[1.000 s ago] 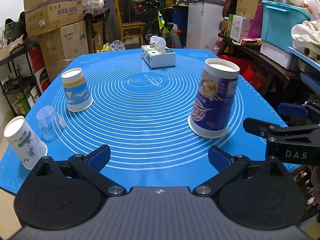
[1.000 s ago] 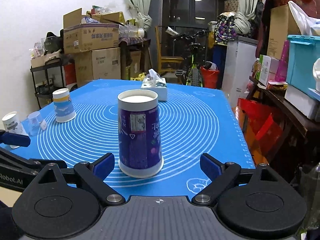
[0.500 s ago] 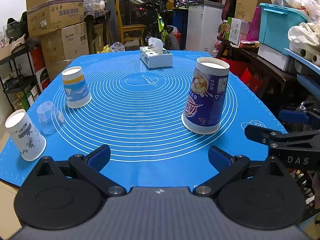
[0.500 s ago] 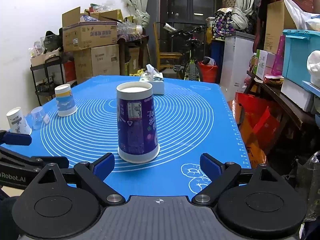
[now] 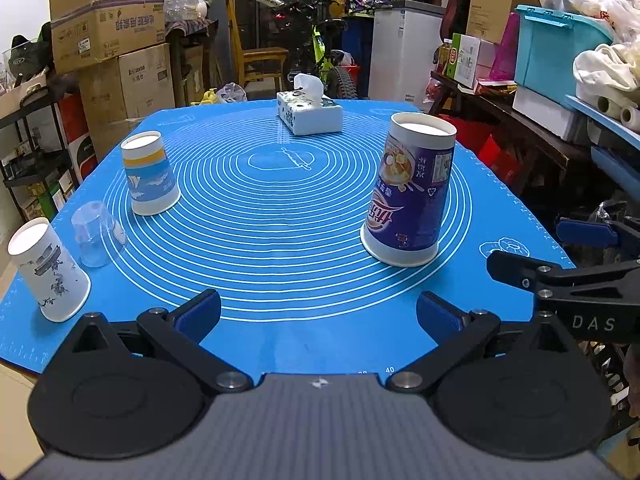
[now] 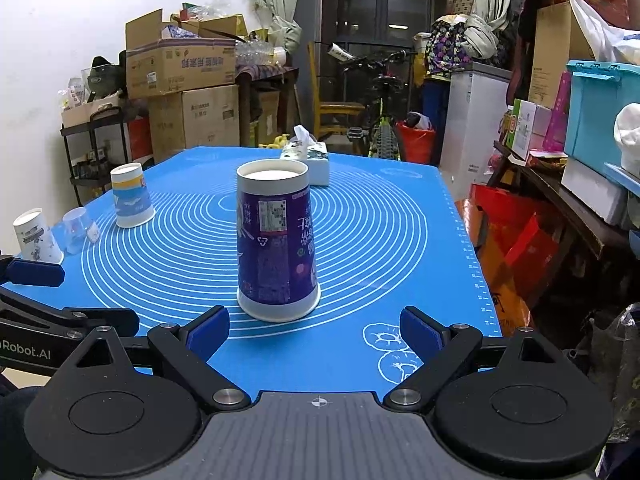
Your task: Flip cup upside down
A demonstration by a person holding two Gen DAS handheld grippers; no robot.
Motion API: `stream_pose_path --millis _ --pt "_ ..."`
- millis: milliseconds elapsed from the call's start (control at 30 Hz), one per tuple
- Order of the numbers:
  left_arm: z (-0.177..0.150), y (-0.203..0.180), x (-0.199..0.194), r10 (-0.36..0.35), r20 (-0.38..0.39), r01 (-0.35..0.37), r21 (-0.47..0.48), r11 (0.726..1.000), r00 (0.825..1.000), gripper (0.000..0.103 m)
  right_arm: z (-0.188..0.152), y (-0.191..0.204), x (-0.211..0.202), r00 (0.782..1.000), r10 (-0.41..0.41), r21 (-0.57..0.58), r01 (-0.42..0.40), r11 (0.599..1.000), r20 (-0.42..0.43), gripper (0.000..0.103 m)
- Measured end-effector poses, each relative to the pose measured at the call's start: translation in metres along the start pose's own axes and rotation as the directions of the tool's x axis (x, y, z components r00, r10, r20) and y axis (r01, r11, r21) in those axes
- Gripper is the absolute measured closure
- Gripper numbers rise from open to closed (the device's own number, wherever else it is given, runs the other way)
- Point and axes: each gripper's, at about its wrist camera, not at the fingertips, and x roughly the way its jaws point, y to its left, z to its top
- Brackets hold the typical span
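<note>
A tall purple paper cup [image 5: 412,196] stands upside down, mouth on the blue mat [image 5: 280,216]; it also shows in the right wrist view [image 6: 276,246]. My right gripper [image 6: 314,330] is open and empty, just short of the cup at the mat's near edge. My left gripper [image 5: 318,314] is open and empty over the near edge, left of the cup. A blue-and-yellow cup [image 5: 149,174], a clear plastic cup [image 5: 96,234] and a white patterned cup [image 5: 48,270] stand upside down at the left.
A tissue box [image 5: 310,114] sits at the far end of the mat. Cardboard boxes [image 5: 108,28], a bicycle [image 5: 316,56], a white fridge [image 5: 404,48] and loaded shelves [image 5: 560,92] surround the table. The right gripper's fingers [image 5: 560,276] show at the left view's right edge.
Both grippers have drawn back toward the table's near edge, away from the purple cup. The cup stands still and free on the mat.
</note>
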Motion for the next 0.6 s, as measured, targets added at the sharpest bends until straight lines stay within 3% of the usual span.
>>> stream_pose_path --millis 600 --pt "0.0005 0.0016 0.0002 0.001 -0.005 -0.001 -0.007 1.0 1.0 0.0 -0.0017 -0.0009 0.0003 1.0 -0.003 0.002 0.003 1.0 -0.004 0.01"
